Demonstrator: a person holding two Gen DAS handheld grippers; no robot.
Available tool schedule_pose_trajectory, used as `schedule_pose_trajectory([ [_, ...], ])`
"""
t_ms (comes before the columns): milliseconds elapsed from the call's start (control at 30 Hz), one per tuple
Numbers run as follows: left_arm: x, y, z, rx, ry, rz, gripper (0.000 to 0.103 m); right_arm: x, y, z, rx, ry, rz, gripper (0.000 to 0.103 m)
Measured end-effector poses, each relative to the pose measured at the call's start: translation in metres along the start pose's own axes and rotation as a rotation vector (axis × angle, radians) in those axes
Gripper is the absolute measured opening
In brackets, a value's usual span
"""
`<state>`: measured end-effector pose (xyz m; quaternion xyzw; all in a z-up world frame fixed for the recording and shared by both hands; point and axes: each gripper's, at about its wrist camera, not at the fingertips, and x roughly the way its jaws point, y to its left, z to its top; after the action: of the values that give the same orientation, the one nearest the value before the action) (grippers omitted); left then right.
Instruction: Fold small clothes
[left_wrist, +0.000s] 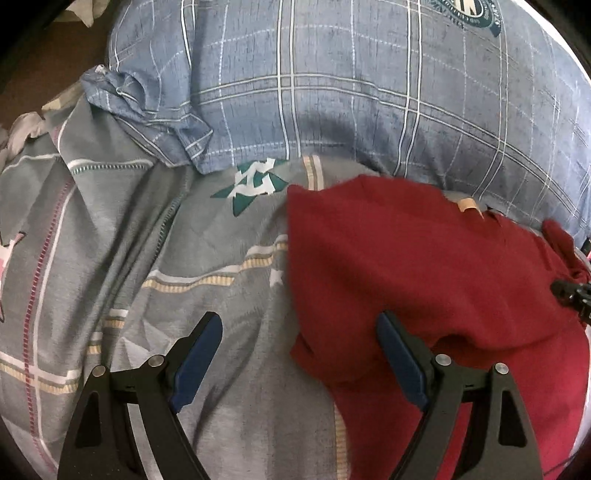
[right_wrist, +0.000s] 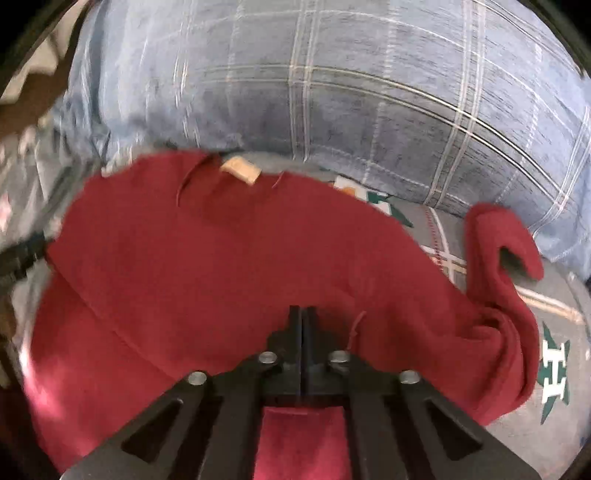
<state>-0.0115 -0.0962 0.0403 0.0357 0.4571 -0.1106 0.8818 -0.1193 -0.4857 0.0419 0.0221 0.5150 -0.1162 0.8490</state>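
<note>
Red garment spread flat on bedsheet

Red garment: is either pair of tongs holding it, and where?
Left tongs are open, holding nothing. Right tongs are shut over the red garment; a hold cannot be told.

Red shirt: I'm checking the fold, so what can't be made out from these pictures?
- Red shirt, right wrist view: near part hidden under the shut right tongs; left side blurred.
- Left wrist view: its right edge cut off by the frame.
- Tan label: too blurred to read.
</note>
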Motion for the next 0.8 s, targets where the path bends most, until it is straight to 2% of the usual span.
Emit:
schedule_pose_trajectory([
  [67,0.001,-0.002,0.001,0.001,-0.003,0.004,0.086,-0.009,0.001,0.005,-0.021,-0.031,-0.026,0.000],
  [133,0.000,-0.002,0.002,-0.002,-0.008,0.004,0.086,-0.024,-0.010,0.014,0.026,-0.088,-0.010,0.000],
  [200,-0.001,-0.001,0.003,-0.004,-0.015,0.002,0.086,-0.029,-0.017,0.019,0.041,-0.131,0.008,0.006],
  [233,-0.001,-0.001,0.003,-0.003,-0.017,0.003,0.086,-0.033,-0.018,0.021,0.029,-0.153,0.013,0.020],
  [267,-0.001,0.000,0.002,-0.002,-0.014,0.004,0.086,-0.029,-0.016,0.023,0.008,-0.146,0.040,0.053],
  [300,0.001,0.000,0.002,-0.004,-0.007,0.004,0.086,-0.019,-0.014,0.025,-0.009,-0.108,0.092,0.068],
  [333,0.002,0.001,0.002,-0.008,-0.001,0.002,0.086,-0.009,-0.011,0.025,-0.021,-0.063,0.128,0.069],
  [400,0.003,0.001,0.002,-0.008,0.005,0.000,0.086,0.008,-0.006,0.020,-0.058,-0.007,0.107,0.063],
  [433,0.002,0.000,0.002,-0.005,0.004,0.002,0.086,0.017,-0.005,0.018,-0.079,0.011,0.062,0.048],
  [500,0.000,0.000,0.003,-0.004,-0.001,0.005,0.086,0.014,-0.008,0.017,-0.063,-0.015,0.092,0.021],
  [533,-0.001,0.001,0.003,-0.008,0.000,0.000,0.086,0.011,-0.008,0.018,-0.066,-0.014,0.078,0.003],
  [633,-0.007,0.003,0.004,-0.029,-0.032,-0.018,0.086,-0.018,-0.012,0.026,-0.069,-0.098,0.071,0.002],
  [700,-0.007,0.001,0.003,-0.018,-0.031,-0.022,0.086,-0.026,-0.015,0.032,-0.061,-0.132,0.031,0.002],
  [800,0.002,-0.004,-0.001,0.018,0.006,-0.001,0.085,-0.005,-0.025,0.043,-0.020,-0.091,-0.074,0.003],
])
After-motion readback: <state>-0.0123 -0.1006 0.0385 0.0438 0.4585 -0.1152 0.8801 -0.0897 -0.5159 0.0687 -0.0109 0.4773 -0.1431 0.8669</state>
